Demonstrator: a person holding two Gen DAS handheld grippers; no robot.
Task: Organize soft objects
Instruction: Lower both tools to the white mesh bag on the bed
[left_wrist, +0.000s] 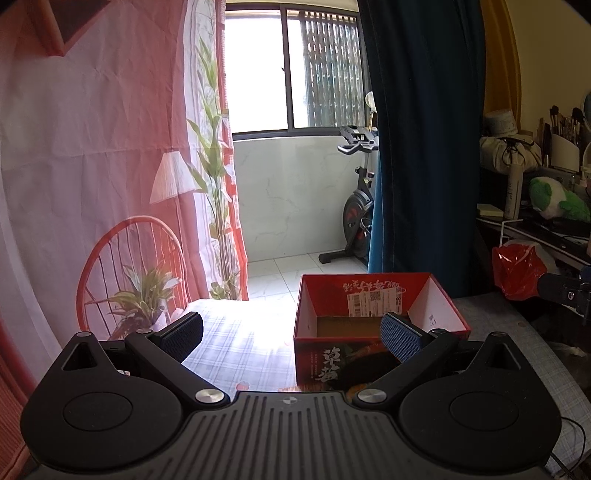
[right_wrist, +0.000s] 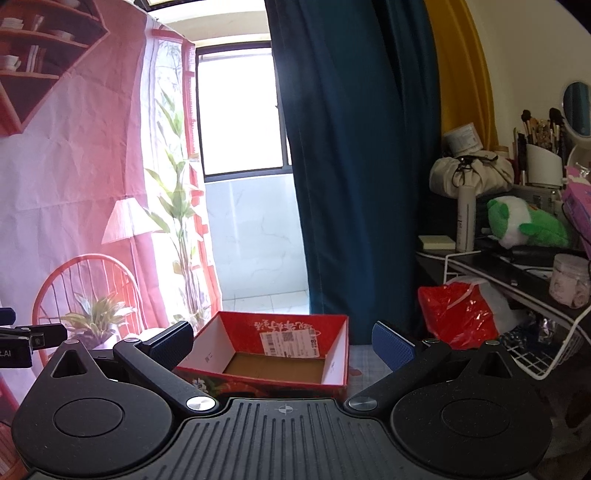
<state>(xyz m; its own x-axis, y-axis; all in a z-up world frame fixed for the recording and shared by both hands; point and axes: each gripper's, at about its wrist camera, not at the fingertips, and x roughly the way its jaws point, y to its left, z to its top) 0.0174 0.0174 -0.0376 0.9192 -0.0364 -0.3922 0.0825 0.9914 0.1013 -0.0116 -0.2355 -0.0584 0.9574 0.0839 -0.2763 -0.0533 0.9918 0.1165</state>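
Jaws wide apart both sides, red box (right_wrist: 334, 363) w/ nothing inside.

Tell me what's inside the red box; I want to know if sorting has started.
Nothing: the red box shows only its bare brown cardboard floor and white inner walls. The near wall hides the front strip of floor.

Daylight is pouring through a sliding window (left_wrist: 291, 70) onto a white tiled floor (left_wrist: 280, 273) where an exercise bike (left_wrist: 354, 206) is standing, while a pink printed backdrop (left_wrist: 92, 147) is hanging left and a dark blue curtain (left_wrist: 424, 129) is hanging right beside a cluttered shelf (right_wrist: 517, 258).
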